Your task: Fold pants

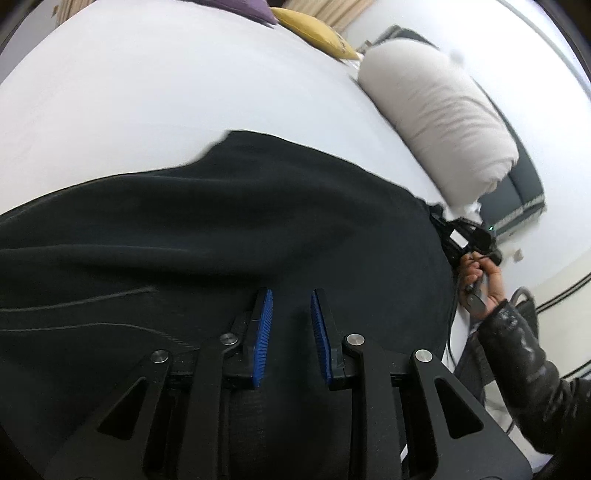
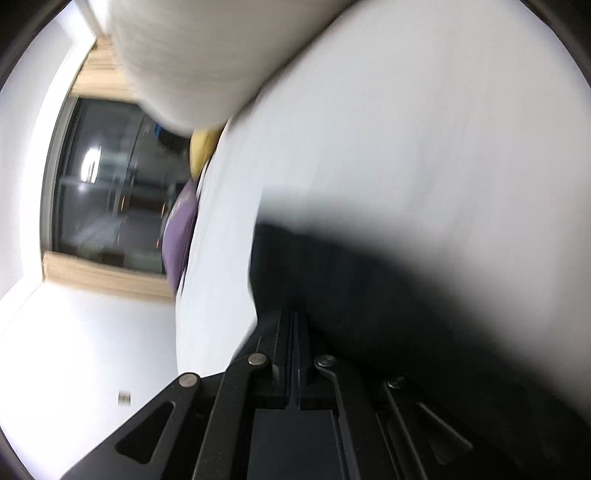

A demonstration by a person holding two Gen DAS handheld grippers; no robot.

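- One pair of black pants (image 1: 221, 229) lies spread on the white bed (image 1: 147, 92); its long axis runs from left to right across the left wrist view, and one corner points toward the far side of the bed.
- Left gripper (image 1: 291, 325) hangs over the near part of the pants, its blue pads (image 1: 264, 332) a little apart, and no cloth is seen pinched between them.
- Right gripper (image 2: 295, 343) has its jaws fully together at the dark edge of the pants; the picture is too blurred to tell if cloth is caught.
- On the right side of the bed a hand (image 1: 480, 280) in a dark sleeve (image 1: 532, 376) holds that tool.
- A rolled white duvet (image 1: 436, 122) lies far right, with a yellow cushion (image 1: 317, 33) and a purple cushion (image 1: 243, 9) at the far edge.
- A dark window (image 2: 110, 184) with a wooden frame stands in the white wall.
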